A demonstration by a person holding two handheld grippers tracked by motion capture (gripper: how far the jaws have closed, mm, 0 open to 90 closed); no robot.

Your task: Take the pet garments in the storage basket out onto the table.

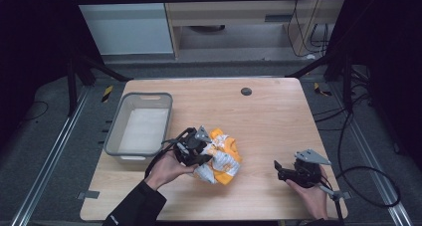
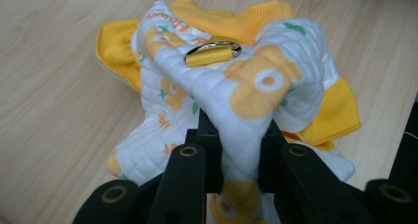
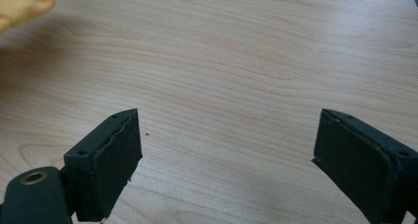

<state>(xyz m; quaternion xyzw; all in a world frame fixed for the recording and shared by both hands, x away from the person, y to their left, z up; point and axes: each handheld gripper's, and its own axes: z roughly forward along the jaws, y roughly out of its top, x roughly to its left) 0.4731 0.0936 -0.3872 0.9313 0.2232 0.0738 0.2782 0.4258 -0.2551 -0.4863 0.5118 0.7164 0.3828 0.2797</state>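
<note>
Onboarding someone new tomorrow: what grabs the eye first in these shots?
The bright yellow-and-white quilted garment bunched mid-table, with the left tongs shut on a fold of it and a metal ring on a yellow strap showing on top. Next, the empty grey bin at the table's left edge. The right tongs sit open over bare wood at the near right.
</note>
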